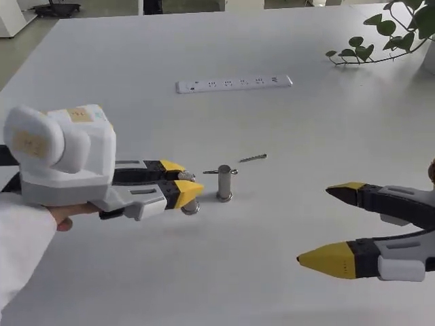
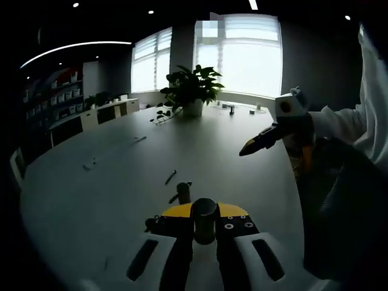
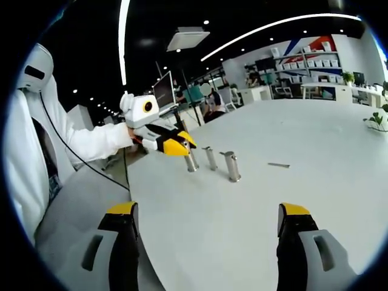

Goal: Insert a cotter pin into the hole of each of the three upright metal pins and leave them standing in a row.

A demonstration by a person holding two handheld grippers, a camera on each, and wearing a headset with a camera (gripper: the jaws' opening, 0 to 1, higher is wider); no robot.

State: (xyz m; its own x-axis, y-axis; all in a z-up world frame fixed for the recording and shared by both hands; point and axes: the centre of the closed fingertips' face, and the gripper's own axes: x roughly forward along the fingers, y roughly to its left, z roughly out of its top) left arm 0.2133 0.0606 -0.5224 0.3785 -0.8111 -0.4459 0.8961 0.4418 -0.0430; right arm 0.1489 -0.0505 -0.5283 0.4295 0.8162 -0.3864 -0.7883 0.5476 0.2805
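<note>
My left gripper (image 1: 187, 180) is shut on the top of an upright metal pin (image 1: 190, 206), which shows as a dark cylinder (image 2: 205, 224) between the yellow jaw tips in the left gripper view. To its right stands a second metal pin (image 1: 224, 183) with a cotter pin (image 1: 212, 172) through its head. A loose cotter pin (image 1: 253, 158) lies flat on the table just beyond. In the right gripper view three pins stand in a row (image 3: 210, 159), the left gripper (image 3: 174, 145) on the farthest. My right gripper (image 1: 315, 224) hovers open to the right, nothing between its jaws.
A white power strip (image 1: 234, 83) lies farther back on the white table (image 1: 285, 292). A potted plant's branches (image 1: 380, 41) reach in at the far right corner. A person's white sleeve (image 1: 20, 251) is at the lower left.
</note>
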